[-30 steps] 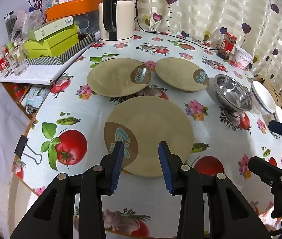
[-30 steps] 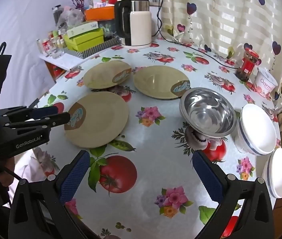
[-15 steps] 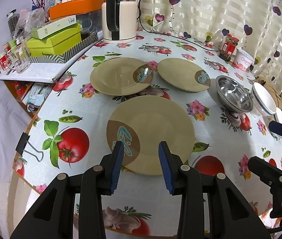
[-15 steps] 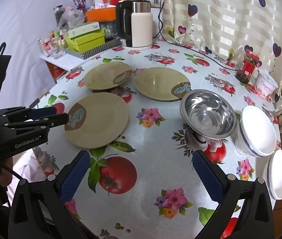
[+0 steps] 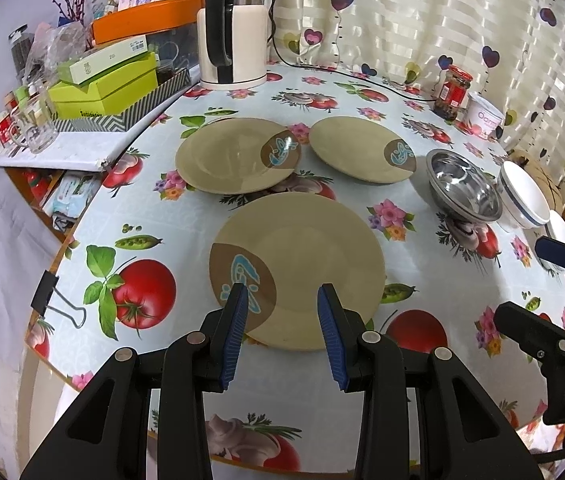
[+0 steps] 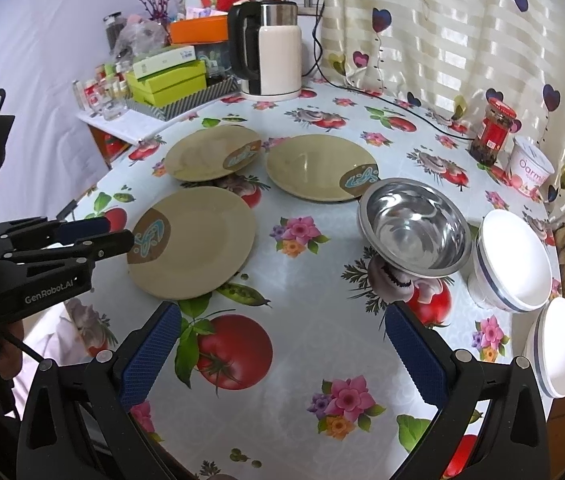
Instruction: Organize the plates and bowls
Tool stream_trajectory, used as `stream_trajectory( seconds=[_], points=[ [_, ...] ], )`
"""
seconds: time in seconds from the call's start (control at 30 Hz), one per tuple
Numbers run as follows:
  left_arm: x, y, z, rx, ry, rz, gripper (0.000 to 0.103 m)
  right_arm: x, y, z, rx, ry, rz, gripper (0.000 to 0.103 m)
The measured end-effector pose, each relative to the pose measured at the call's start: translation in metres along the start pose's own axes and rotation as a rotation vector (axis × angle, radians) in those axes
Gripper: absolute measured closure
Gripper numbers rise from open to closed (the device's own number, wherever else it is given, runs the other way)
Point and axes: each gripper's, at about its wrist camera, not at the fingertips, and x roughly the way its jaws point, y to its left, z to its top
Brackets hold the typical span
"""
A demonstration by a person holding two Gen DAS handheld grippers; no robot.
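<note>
Three tan plates lie on the table. The near plate (image 5: 302,264) (image 6: 192,242) is just ahead of my left gripper (image 5: 284,296), which is open and empty, hovering over its near rim. The far left plate (image 5: 236,154) (image 6: 212,152) and far right plate (image 5: 362,148) (image 6: 320,166) lie behind it. A steel bowl (image 5: 462,190) (image 6: 416,228) stands to the right, then two white bowls (image 6: 512,258) (image 6: 558,344). My right gripper (image 6: 282,320) is wide open and empty, above the tablecloth near the front edge.
A kettle (image 5: 232,34) (image 6: 268,52) with its cord stands at the back. Green boxes (image 5: 102,80) and glasses crowd a side shelf at the left. A red jar (image 6: 492,132) and a yogurt tub (image 6: 530,166) stand at the back right. A binder clip (image 5: 52,300) grips the table's left edge.
Both views have shifted slightly, with the left gripper drawing back a little from the near plate. The plates and bowls have not moved. Both grippers stay open.
</note>
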Motion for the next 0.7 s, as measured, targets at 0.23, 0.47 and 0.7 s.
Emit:
stream_trajectory(
  seconds=[0.23, 0.47, 0.7],
  points=[
    [-0.0032, -0.0027, -0.0008, 0.012, -0.008, 0.006, 0.066, -0.0009, -0.0005, 0.0001, 0.007, 0.001, 0.007, 0.000],
    [-0.0068, -0.0004, -0.0007, 0.001, -0.019, 0.019, 0.066, -0.0017, -0.0008, 0.0000, 0.007, -0.002, 0.011, 0.005],
    [-0.0080, 0.0007, -0.0004, -0.005, -0.026, 0.014, 0.066, -0.0024, 0.0000, -0.0004, 0.006, -0.002, 0.013, 0.008]
  ],
)
